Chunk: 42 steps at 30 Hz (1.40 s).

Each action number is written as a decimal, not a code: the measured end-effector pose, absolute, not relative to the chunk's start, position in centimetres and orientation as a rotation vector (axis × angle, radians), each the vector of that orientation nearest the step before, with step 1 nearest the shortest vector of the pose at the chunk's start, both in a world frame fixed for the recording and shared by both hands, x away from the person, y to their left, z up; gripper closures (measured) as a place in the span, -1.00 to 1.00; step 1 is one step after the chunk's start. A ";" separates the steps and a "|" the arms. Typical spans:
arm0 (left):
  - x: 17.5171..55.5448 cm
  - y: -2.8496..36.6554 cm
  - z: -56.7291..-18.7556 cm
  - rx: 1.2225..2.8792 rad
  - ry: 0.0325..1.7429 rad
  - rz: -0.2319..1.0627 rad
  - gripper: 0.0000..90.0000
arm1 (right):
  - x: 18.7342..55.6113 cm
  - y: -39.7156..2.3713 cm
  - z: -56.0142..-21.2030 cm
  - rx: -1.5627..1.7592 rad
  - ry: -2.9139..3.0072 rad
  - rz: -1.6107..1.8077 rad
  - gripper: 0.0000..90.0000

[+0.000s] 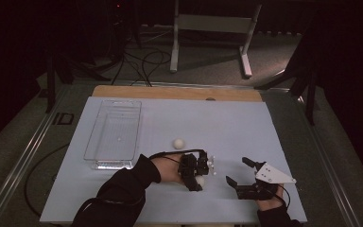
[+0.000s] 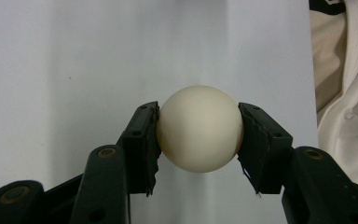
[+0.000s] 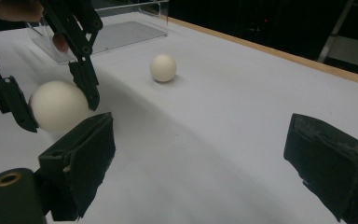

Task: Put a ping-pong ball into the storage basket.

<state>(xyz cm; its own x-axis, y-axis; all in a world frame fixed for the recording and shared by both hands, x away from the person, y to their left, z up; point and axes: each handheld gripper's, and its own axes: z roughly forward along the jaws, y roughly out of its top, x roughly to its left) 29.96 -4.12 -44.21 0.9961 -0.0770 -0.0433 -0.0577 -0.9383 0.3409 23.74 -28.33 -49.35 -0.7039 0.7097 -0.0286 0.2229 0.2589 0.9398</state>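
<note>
While the right gripper point(image 1: 240, 172) waits with jaws spread and nothing between them, the left gripper point(image 2: 198, 128) clamps a cream ball point(image 2: 199, 128) just above the worktop point(image 1: 227, 127). Beyond lies a second ball point(image 1: 179, 143), then the clear bin point(image 1: 115, 134). Likely next: carry it over the bin's rim and release.

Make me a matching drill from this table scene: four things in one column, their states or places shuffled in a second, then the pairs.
Things:
1. left tool
2. right tool
3. loose white ball
4. clear plastic tray

States or places:
A. lying free on the white mat, beside the tray
B. jaws wide apart, nothing between them
C. at the mat's left side, one small white thing on its floor
D. clamped on a white ball

Pairs: 1-D, 2-B, 3-A, 4-C
</note>
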 end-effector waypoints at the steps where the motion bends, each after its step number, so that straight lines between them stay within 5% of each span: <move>1: 29.9 -4.1 -44.1 2.800 -0.107 -0.080 0.15 | 23.7 -28.3 -49.3 0.842 2.084 1.443 -0.81; 42: 30.8 1.3 -39.2 2.755 -0.026 -0.029 0.15 | 23.6 -28.2 -49.2 0.812 2.076 1.437 -0.81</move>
<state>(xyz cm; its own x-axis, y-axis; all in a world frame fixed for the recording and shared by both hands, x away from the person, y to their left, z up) 30.77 1.26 -39.24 0.9996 -0.0221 -0.0169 -0.0141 -0.9260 0.3774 23.64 -28.22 -49.21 -0.7060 0.7060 -0.0558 0.1962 0.2707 0.9425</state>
